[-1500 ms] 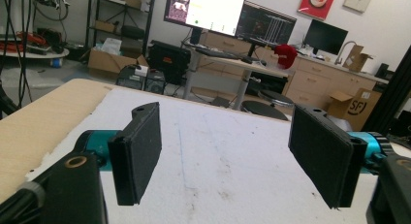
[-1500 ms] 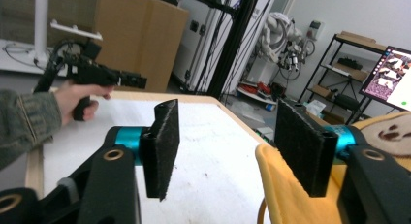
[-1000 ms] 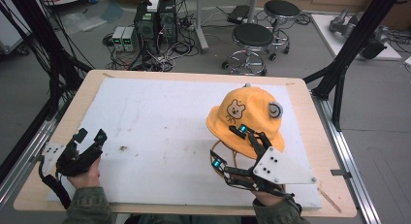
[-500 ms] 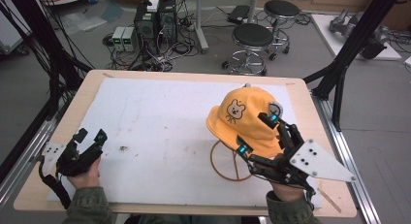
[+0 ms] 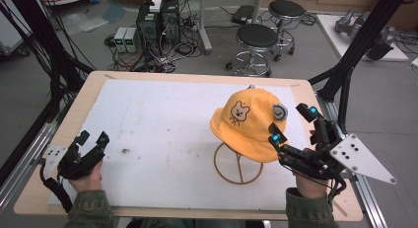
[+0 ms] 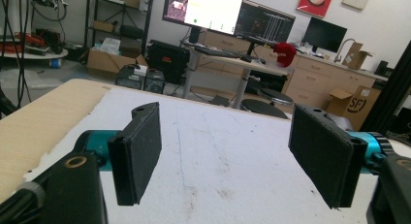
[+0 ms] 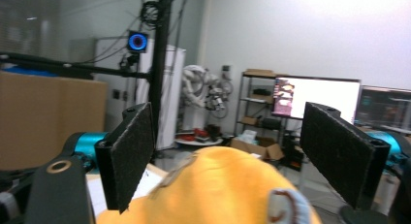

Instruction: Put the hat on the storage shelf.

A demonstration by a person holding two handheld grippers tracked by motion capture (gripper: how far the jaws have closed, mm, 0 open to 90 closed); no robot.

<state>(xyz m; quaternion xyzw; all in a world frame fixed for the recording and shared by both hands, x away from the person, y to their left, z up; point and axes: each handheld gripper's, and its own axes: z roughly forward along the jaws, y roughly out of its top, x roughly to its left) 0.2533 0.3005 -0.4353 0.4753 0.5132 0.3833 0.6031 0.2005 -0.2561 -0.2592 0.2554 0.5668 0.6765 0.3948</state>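
Looking at the right tool (image 5: 292, 125) first: its jaws are spread wide and nothing is pinched between them. It sits just off the right side of the yellow hat (image 5: 251, 122), one jaw tip close against the brim, the other out past it. A second ago that tool was down at the front brim, low over the wire stand (image 5: 238, 165); now it has swung round to the right and the stand's ring is plainly visible under the hat. In the right gripper view the hat's crown (image 7: 228, 190) bulges up between the two black pads, so my guess is it's lining up for a grab on the crown or the side, not the front edge.

Hat itself hasn't gone anywhere, perched on the stand at the right half of the white worktop (image 5: 162, 124), bear face toward the front.

Left tool (image 5: 91, 141) is parked at the near left corner, jaws apart too, holding nothing, same spot as before. So the pickup hasn't happened yet, imo.
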